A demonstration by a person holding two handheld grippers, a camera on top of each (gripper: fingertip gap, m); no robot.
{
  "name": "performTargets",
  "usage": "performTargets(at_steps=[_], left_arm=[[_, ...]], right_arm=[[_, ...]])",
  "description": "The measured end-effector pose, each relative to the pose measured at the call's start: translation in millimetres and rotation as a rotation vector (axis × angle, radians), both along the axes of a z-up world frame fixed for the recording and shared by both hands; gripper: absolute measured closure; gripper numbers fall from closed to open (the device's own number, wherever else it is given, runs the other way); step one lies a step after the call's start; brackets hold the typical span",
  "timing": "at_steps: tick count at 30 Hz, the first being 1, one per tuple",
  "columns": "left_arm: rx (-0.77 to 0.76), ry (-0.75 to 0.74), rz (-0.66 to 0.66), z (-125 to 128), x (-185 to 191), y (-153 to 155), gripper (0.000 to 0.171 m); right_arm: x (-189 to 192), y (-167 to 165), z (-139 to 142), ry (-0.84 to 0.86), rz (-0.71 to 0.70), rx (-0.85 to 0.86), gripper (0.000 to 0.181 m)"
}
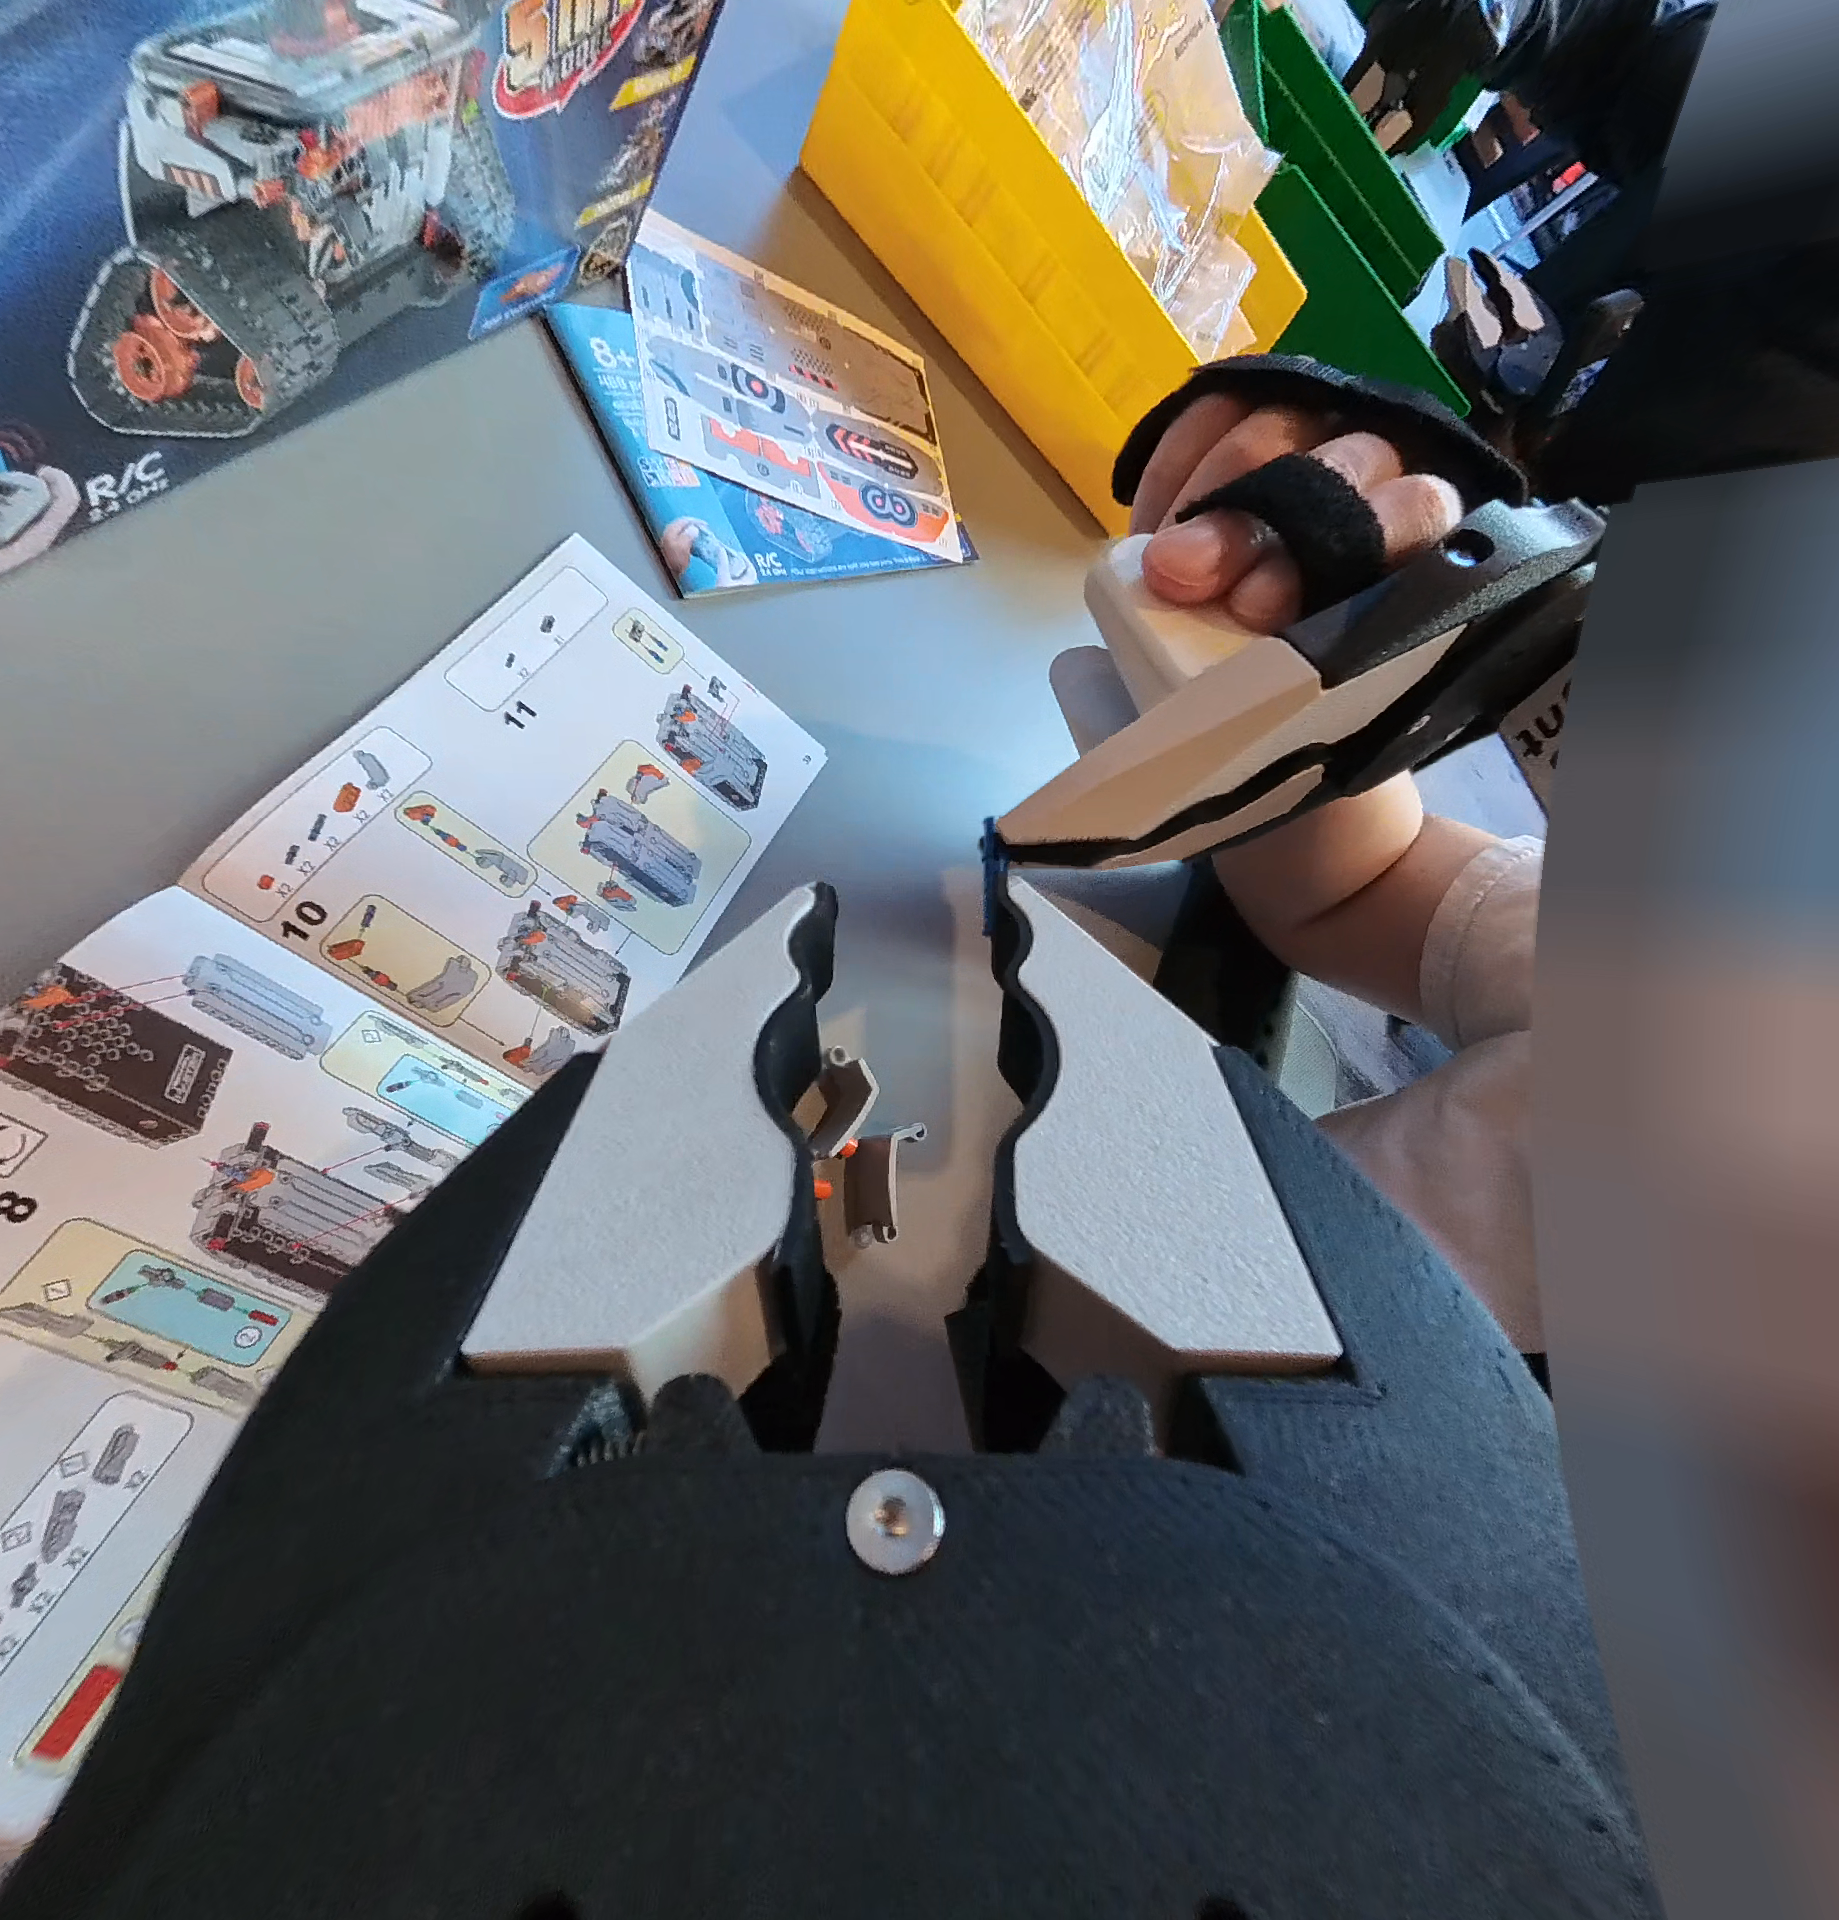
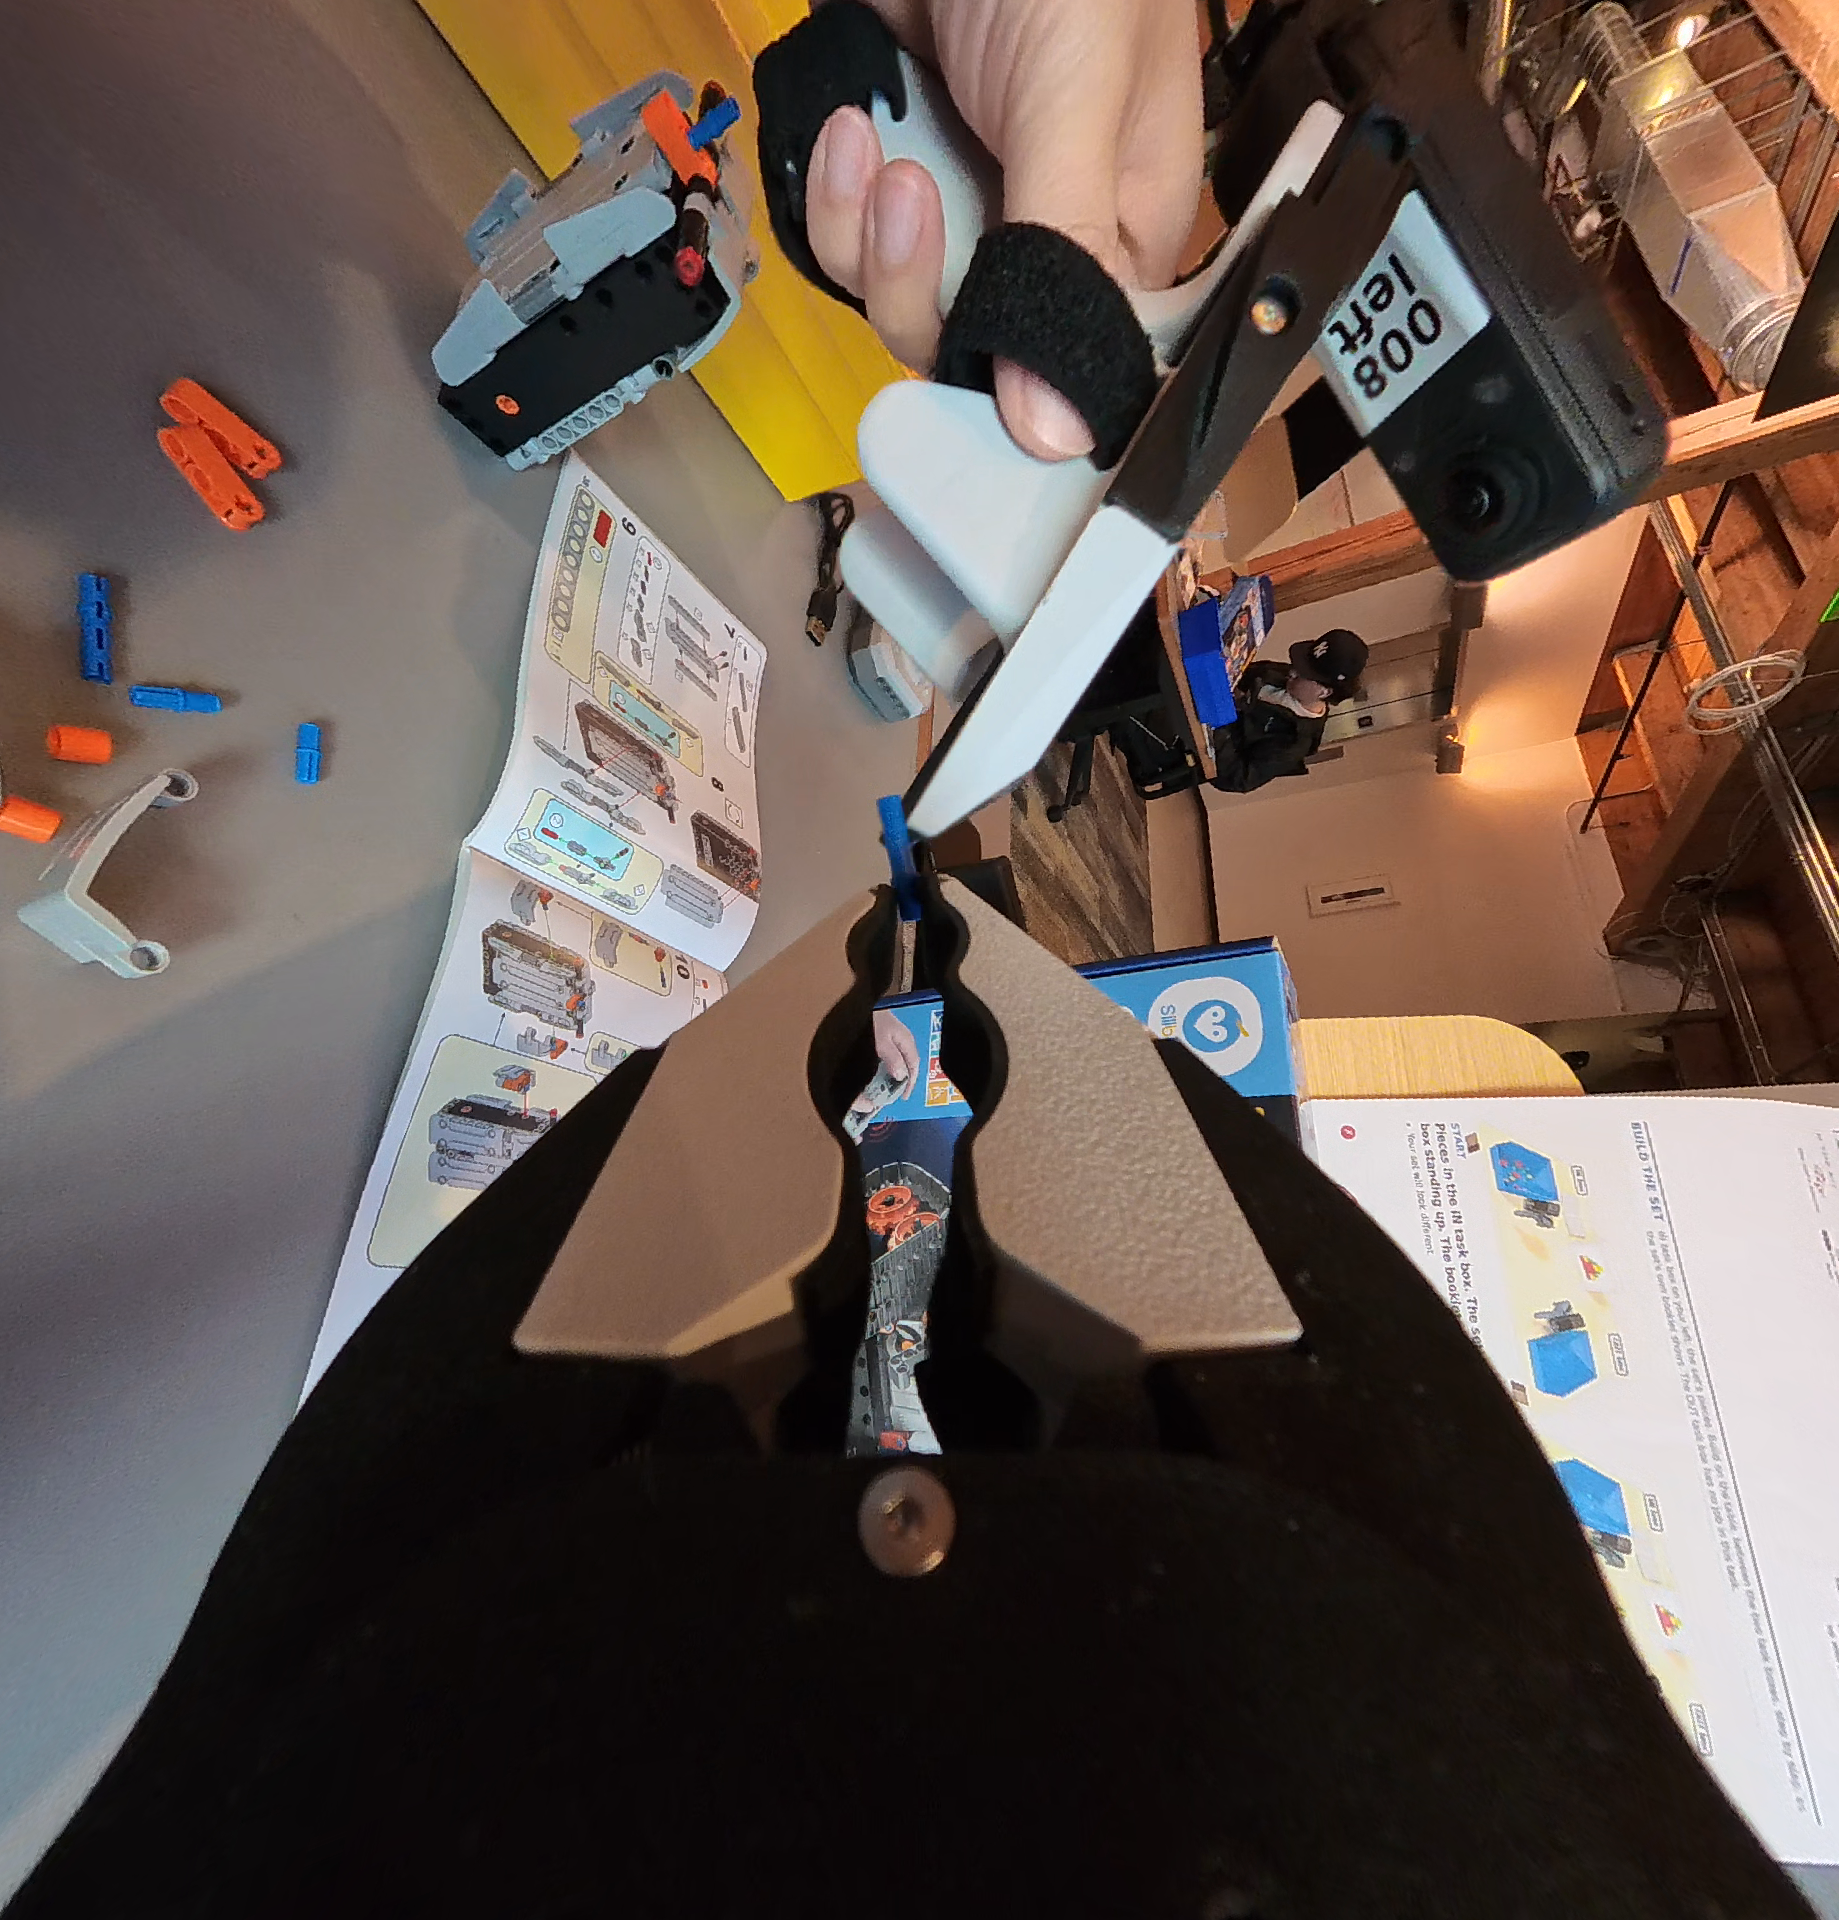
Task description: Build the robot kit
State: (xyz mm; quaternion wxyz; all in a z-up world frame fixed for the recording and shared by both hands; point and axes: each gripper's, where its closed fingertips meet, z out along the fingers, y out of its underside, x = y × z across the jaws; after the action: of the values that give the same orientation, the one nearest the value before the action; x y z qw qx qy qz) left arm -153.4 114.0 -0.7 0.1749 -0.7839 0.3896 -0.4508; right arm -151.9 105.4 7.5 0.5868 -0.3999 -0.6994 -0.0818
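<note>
blue peg (image 2: 899,857): small, standing up, pinched at the tips of the right gripper (image 2: 910,904)
left gripper (image 1: 910,914): open, touching peg at 12 o'clock

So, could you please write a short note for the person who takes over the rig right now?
Left gripper: open, holds nothing; one fingertip is close to the blue pin.
Right gripper: shut on the blue pin, held above the table.
On the table: open instruction booklet, partly built model beside the yellow bin.
Not on the model: loose orange parts, loose blue parts, grey bracket.
</note>
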Motion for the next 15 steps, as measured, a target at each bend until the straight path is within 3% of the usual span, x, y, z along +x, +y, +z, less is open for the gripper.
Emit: performTargets(at_steps=[3, 15], left_arm=[[-0.035, -0.017, -0.029, -0.4, 2.9, -4.0, 0.151], [-0.082, -0.026, -0.054, 2.0, -1.4, -8.8, 0.148]], right_arm=[[0.1, -0.2, -2.1, -0.021, -0.006, 0.003, 0.179], [5.4, 4.5, 1.5, -0.004, -0.024, 0.009, 0.179]])
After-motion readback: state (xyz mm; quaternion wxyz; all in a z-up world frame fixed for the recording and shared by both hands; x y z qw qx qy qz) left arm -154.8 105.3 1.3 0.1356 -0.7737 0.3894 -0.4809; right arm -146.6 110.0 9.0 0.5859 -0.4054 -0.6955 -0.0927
